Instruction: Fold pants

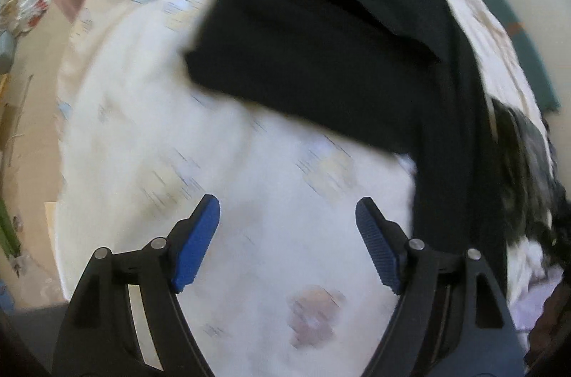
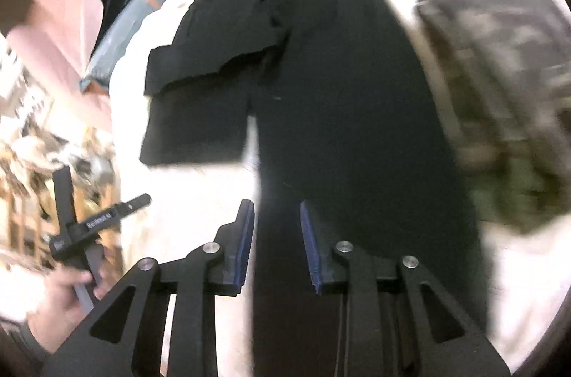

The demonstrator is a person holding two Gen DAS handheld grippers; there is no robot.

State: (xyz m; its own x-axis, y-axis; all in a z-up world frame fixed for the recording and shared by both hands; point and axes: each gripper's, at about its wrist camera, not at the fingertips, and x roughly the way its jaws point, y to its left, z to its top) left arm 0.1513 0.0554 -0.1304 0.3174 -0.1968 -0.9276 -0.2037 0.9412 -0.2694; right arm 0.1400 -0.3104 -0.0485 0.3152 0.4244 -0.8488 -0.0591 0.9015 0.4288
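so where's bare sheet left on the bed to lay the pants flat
Free: white printed sheet under the left tool, bordered by black pants. Crowded: camouflage garment beside the pants; pink cloth and teal cloth beyond them.

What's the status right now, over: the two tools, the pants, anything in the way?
Left tool open, nothing between pads. Right tool open over black pants, not gripping. Pants partly folded on white sheet. Camouflage garment lies beside them.

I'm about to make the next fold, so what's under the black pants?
The black pants lie on a white printed sheet, one end doubled back on top. Whatever is beneath the fabric itself is covered.
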